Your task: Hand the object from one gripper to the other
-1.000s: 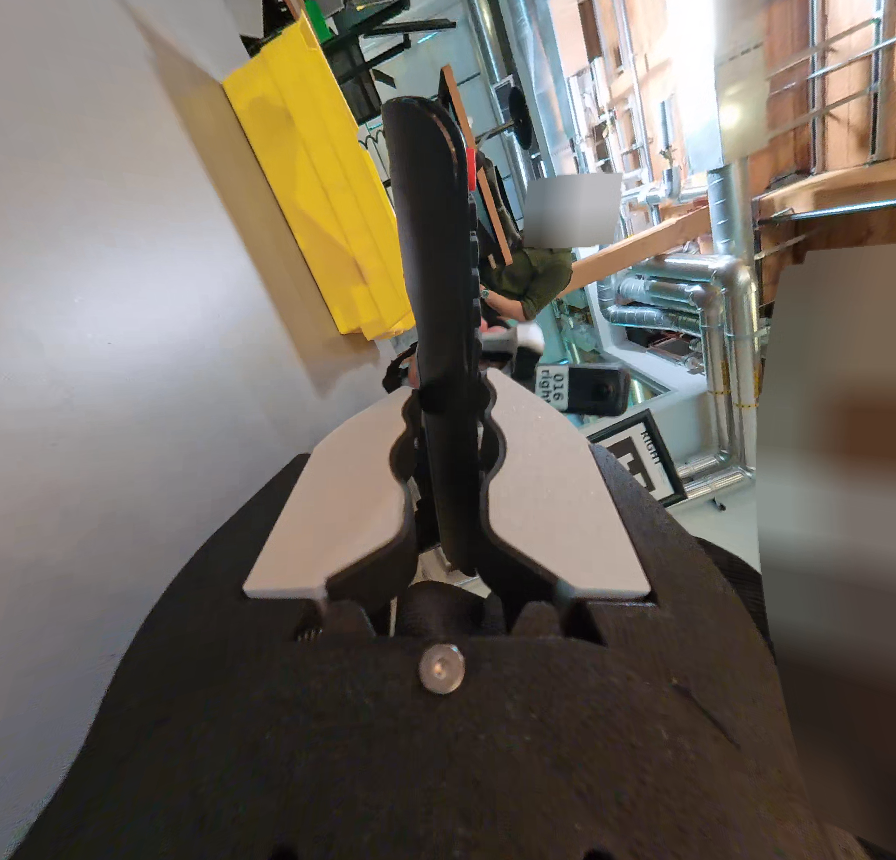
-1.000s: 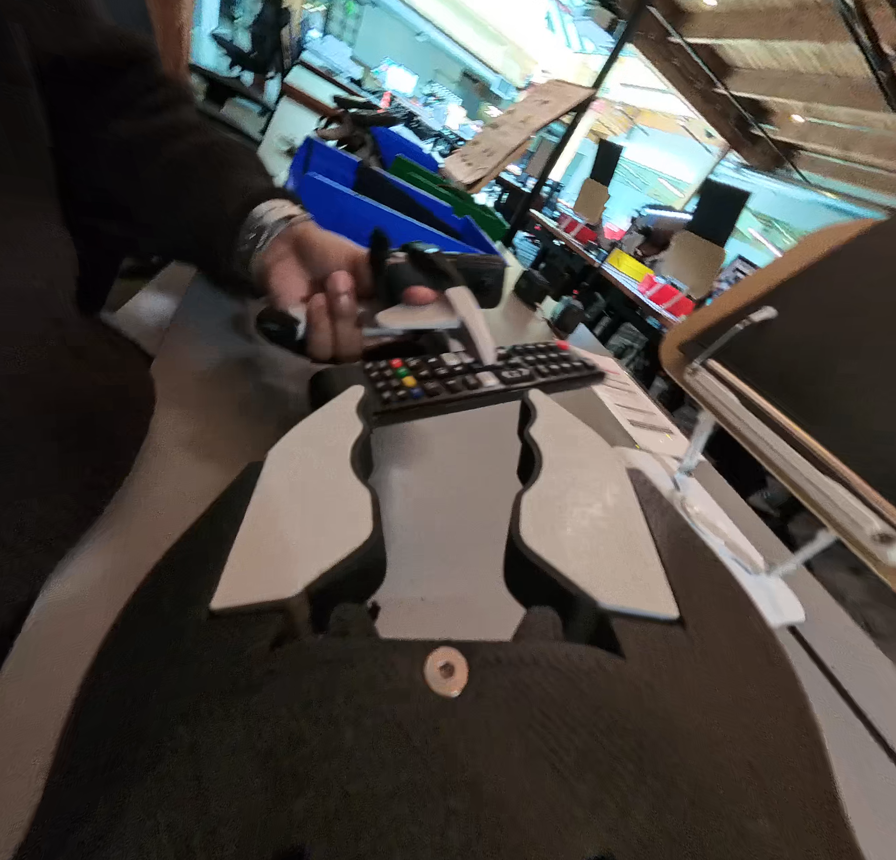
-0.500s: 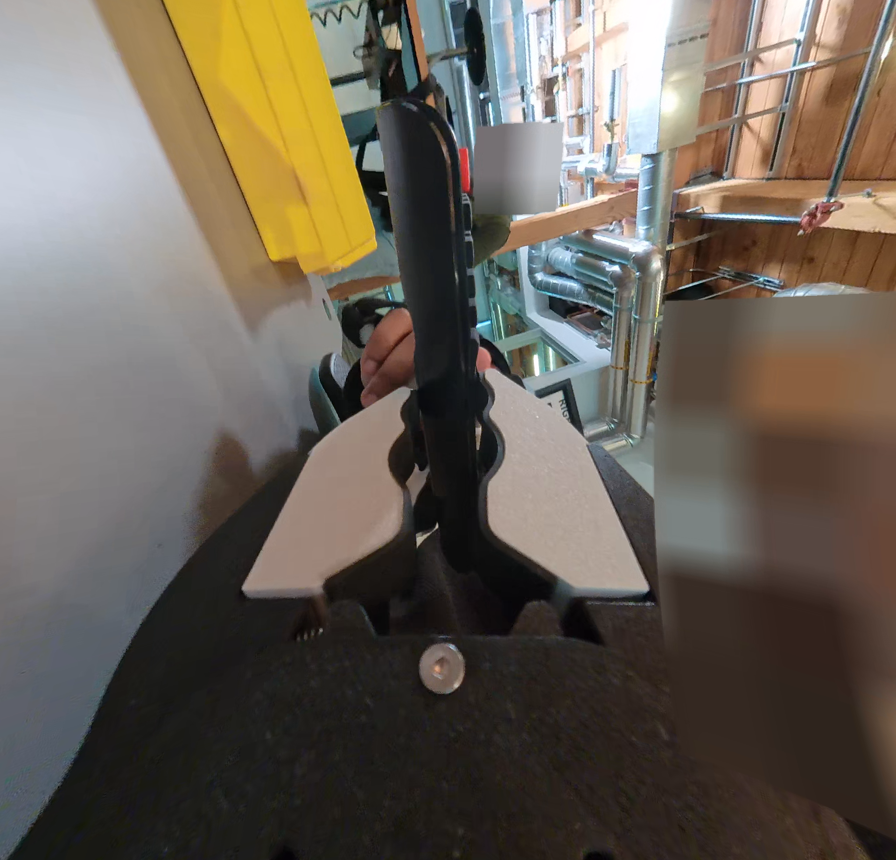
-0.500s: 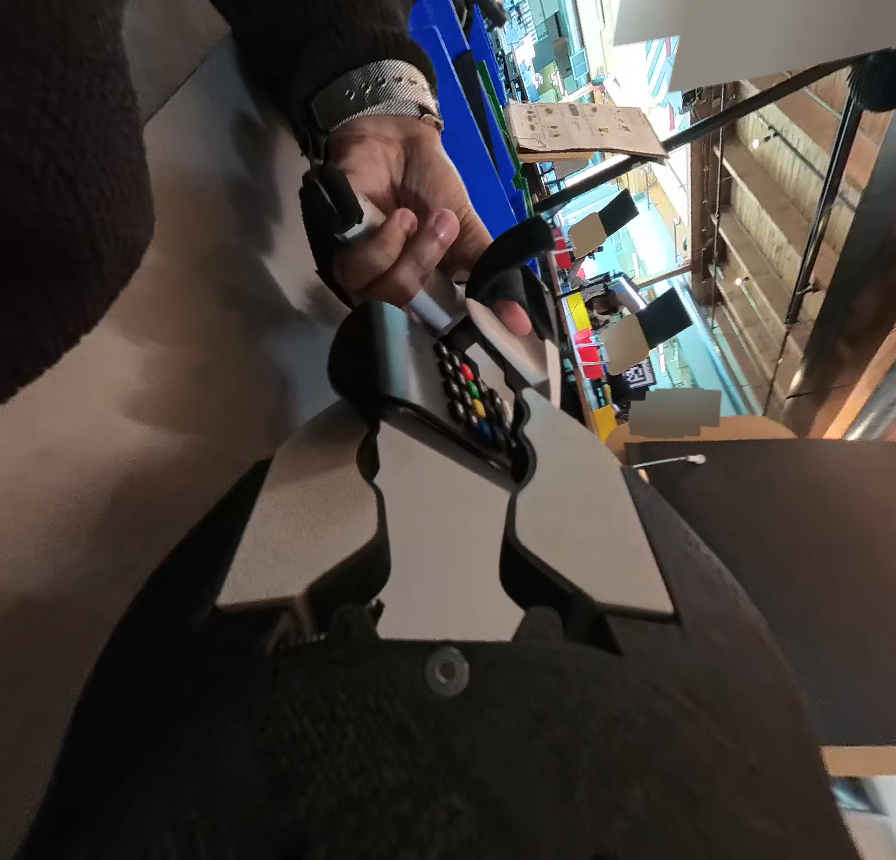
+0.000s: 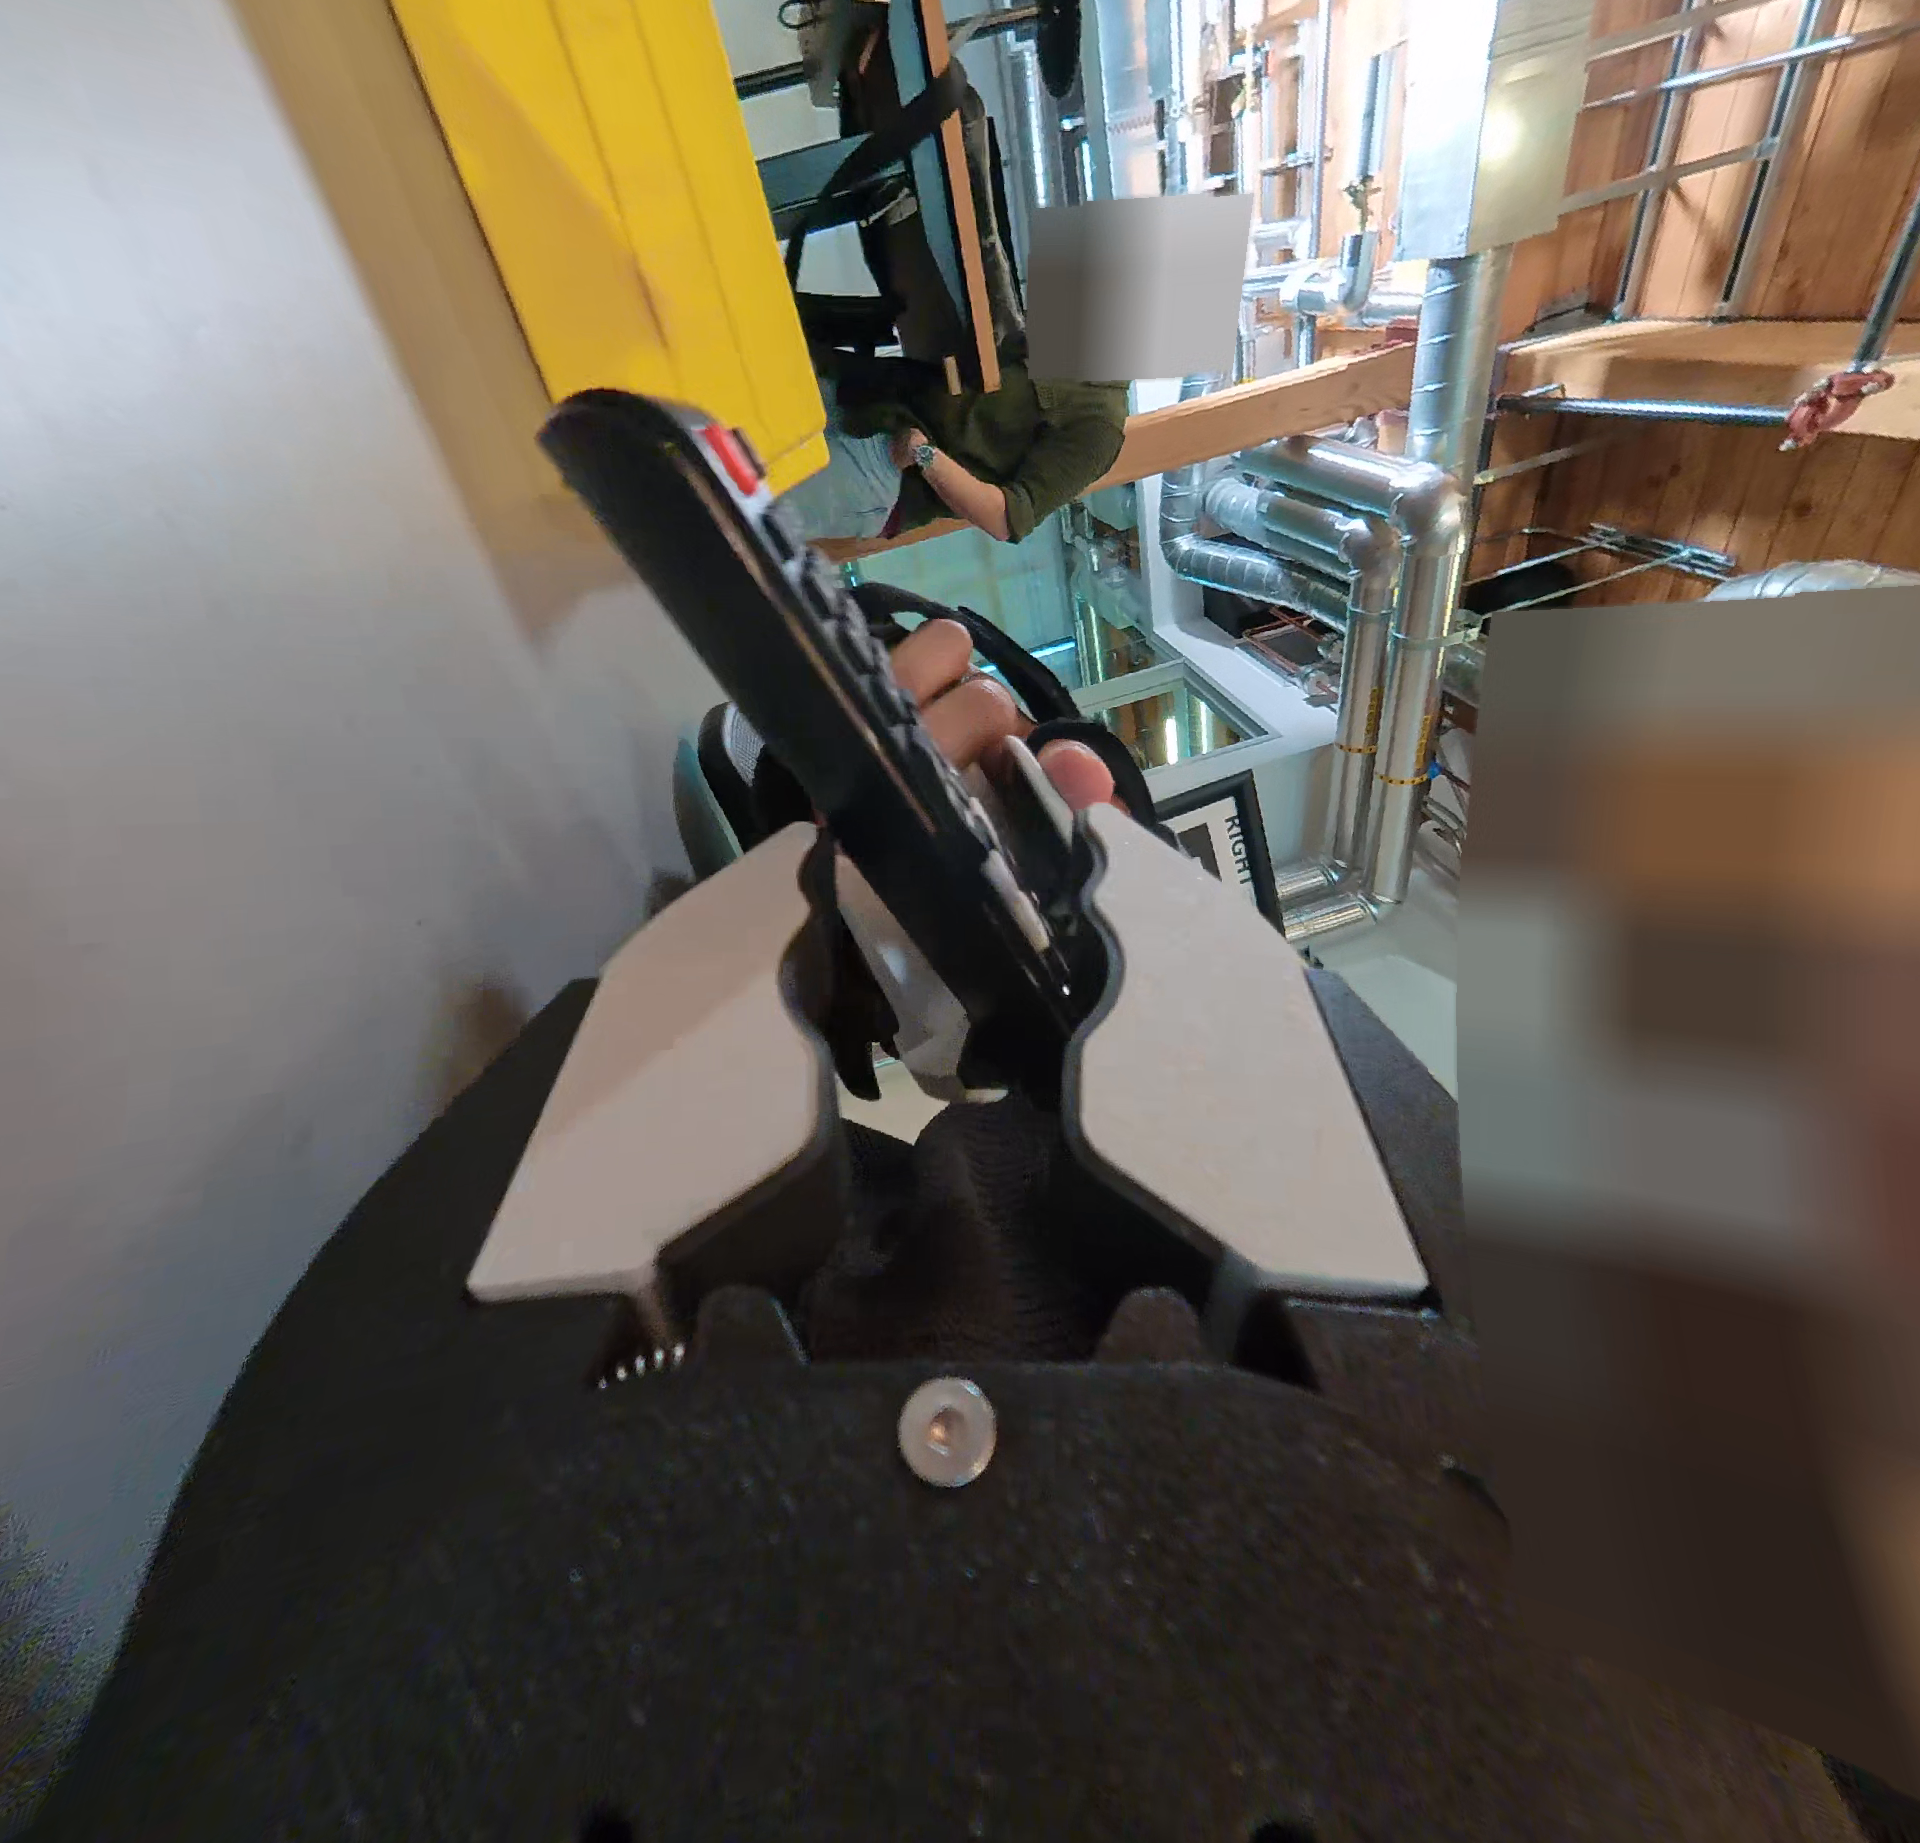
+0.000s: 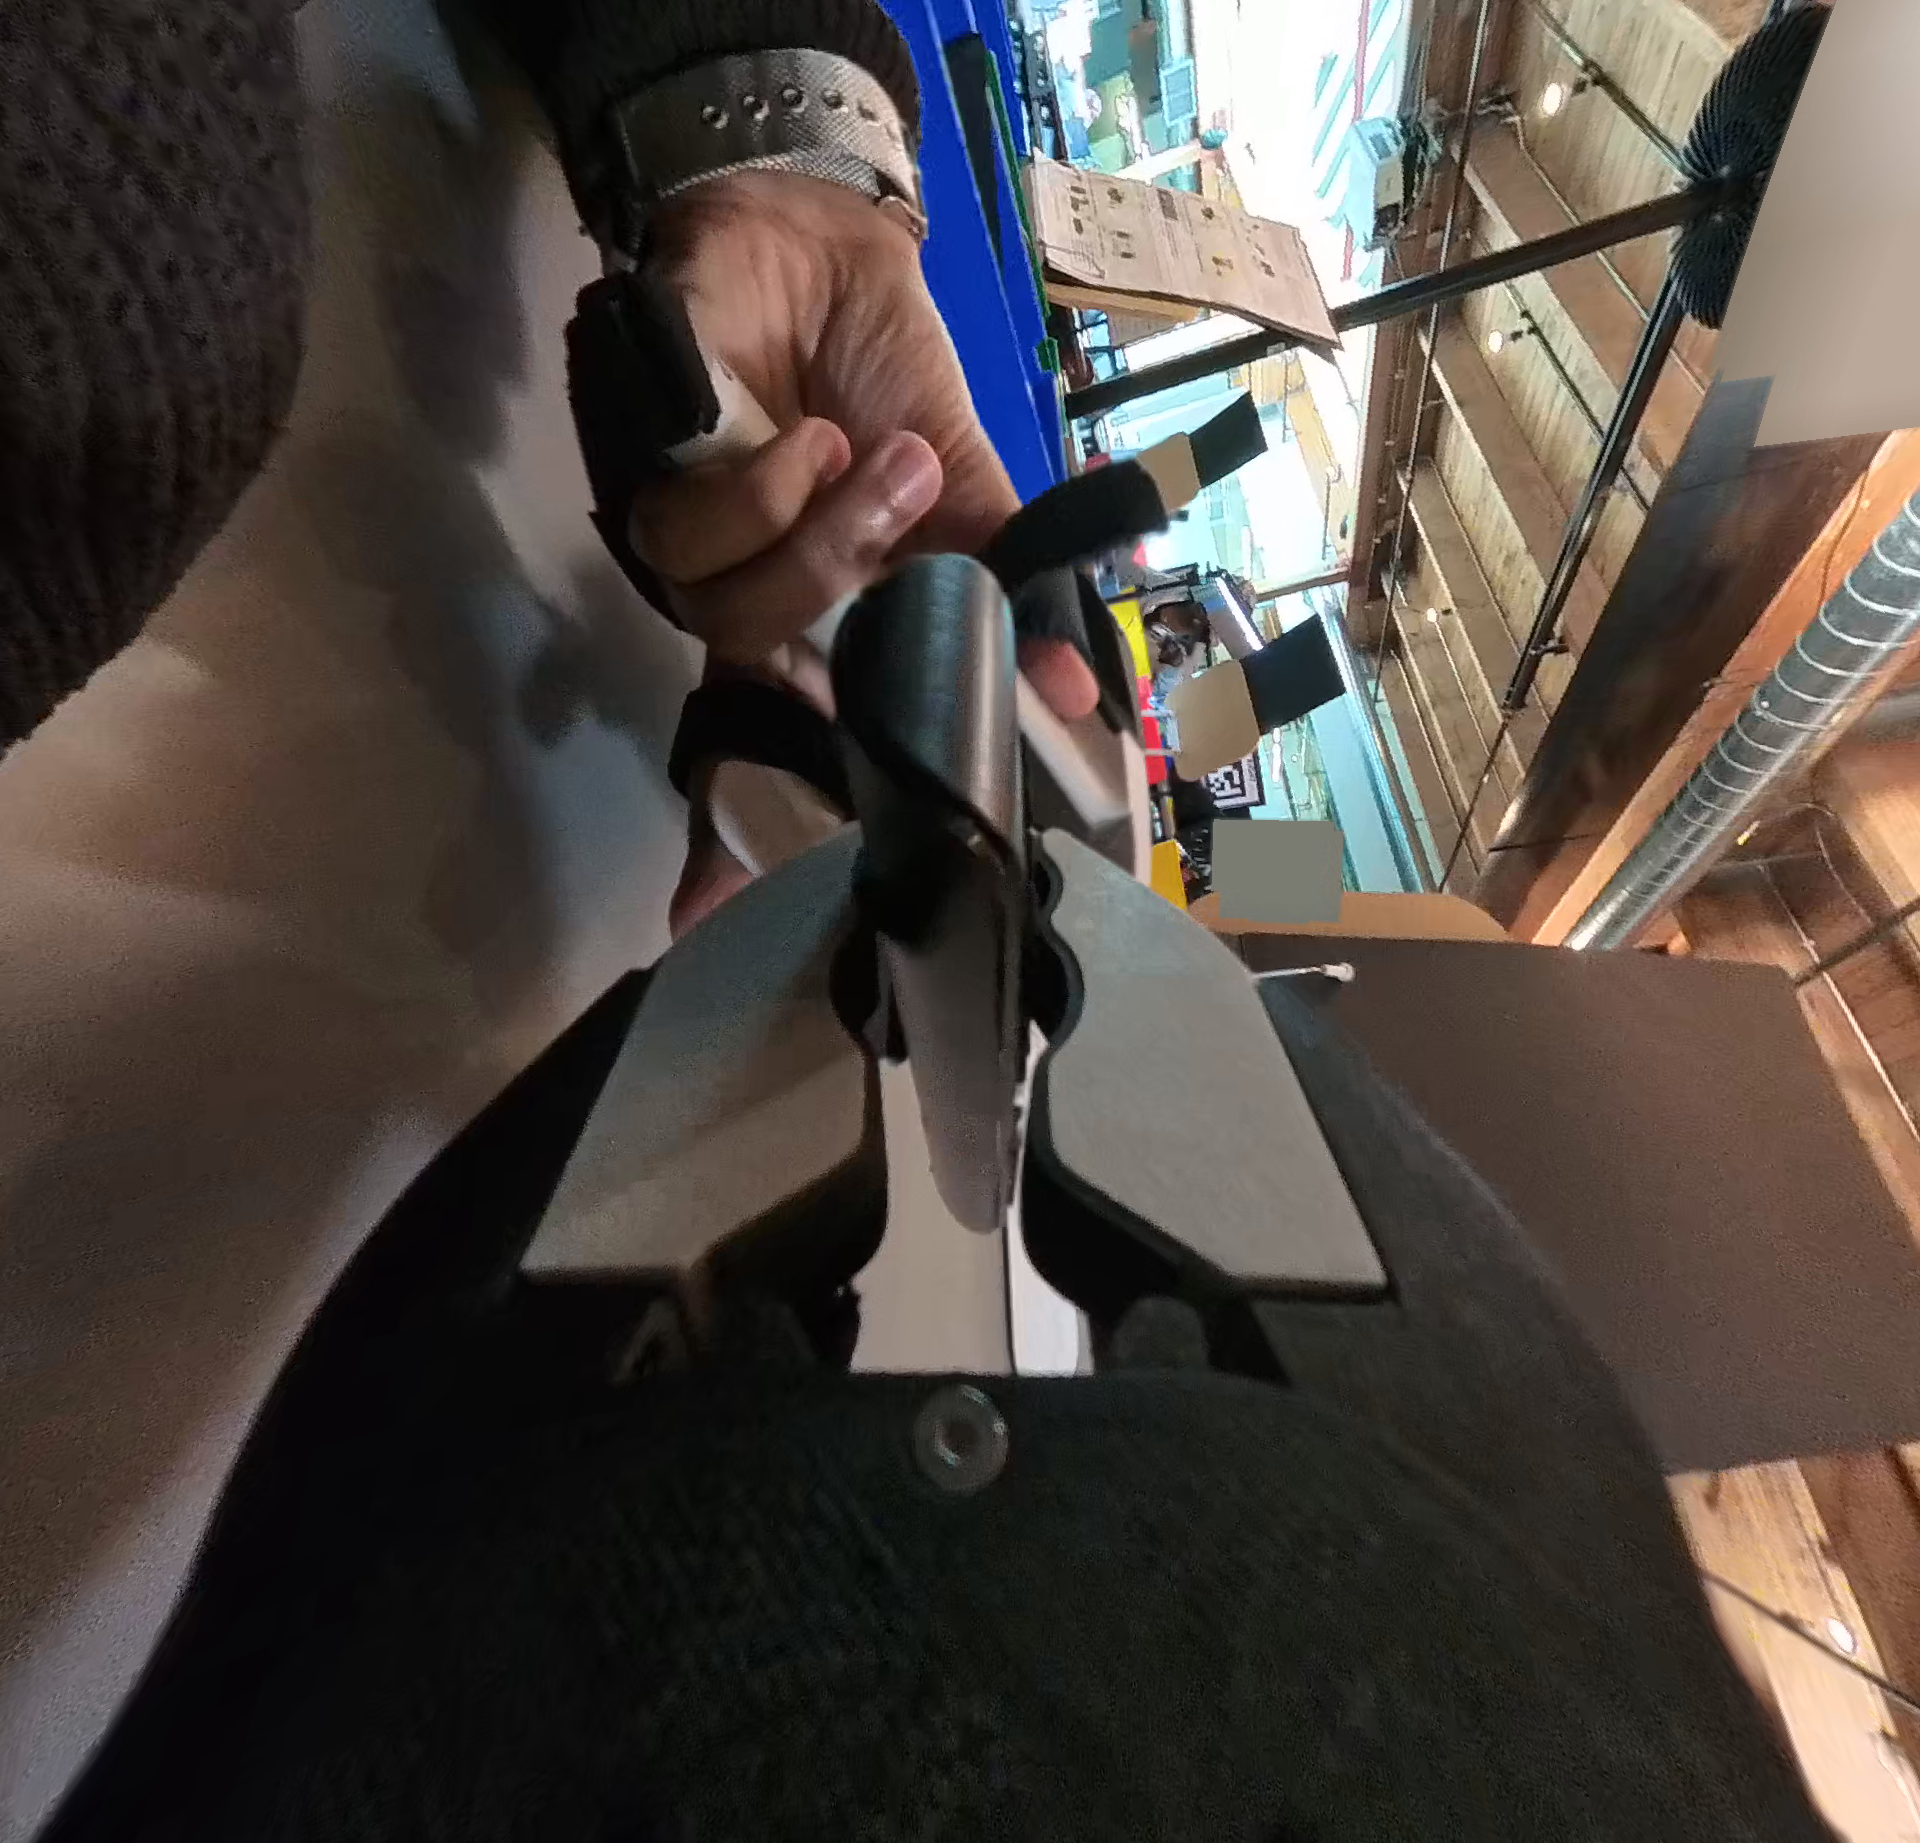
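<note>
Handover is at the swap point, by my reading. The slim black plastic TV remote, w/ rows of buttons and a red key at its far end, sits in mid-air between both tools. The right gripper is clamped narrow on it: in the right wrist view both grey finger plates press the remote's glossy back edge-on, w/ no gap either side. The left gripper stands w/ its jaws apart. In the left wrist view the remote leans far-left through the gap, its near end close to the right-hand plate and a clear space by the left-hand plate, so prob. no grip there; whether it touches that plate, can't tell. The person's left hand holds the left tool just beyond the remote, and fingers of the right hand show behind it. A yellow plastic bin is far left and the pale grey tabletop is at left. Next move, as I judge it: back the left gripper straight off along the remote's length w/o knocking it, keeping the right clamp firm, since a snag on the plate could twist the remote out.
</note>
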